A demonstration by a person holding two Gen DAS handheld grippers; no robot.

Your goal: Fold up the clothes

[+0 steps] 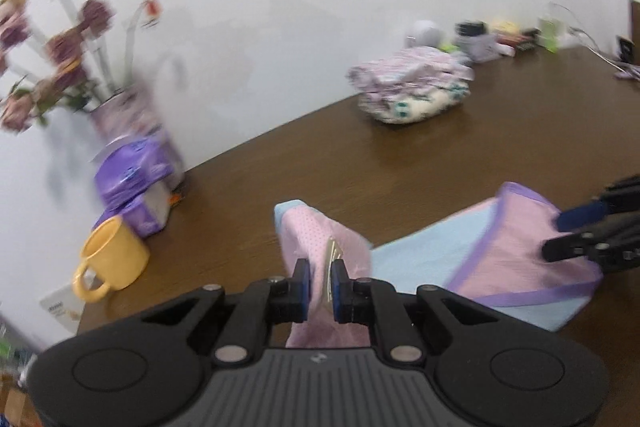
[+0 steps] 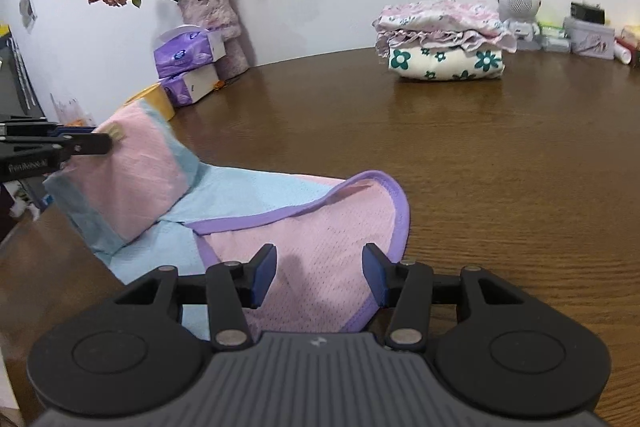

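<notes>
The pink and blue garment lies spread on the brown table straight ahead of your right gripper, whose jaws stand about half open over the purple-trimmed pink panel with nothing pinched between them. Your left gripper is clamped tight on a pink corner of it, lifted off the table so the cloth stands up ahead of the pads, with the yellow mug off to its left and the stack of folded clothes far ahead by the wall.
</notes>
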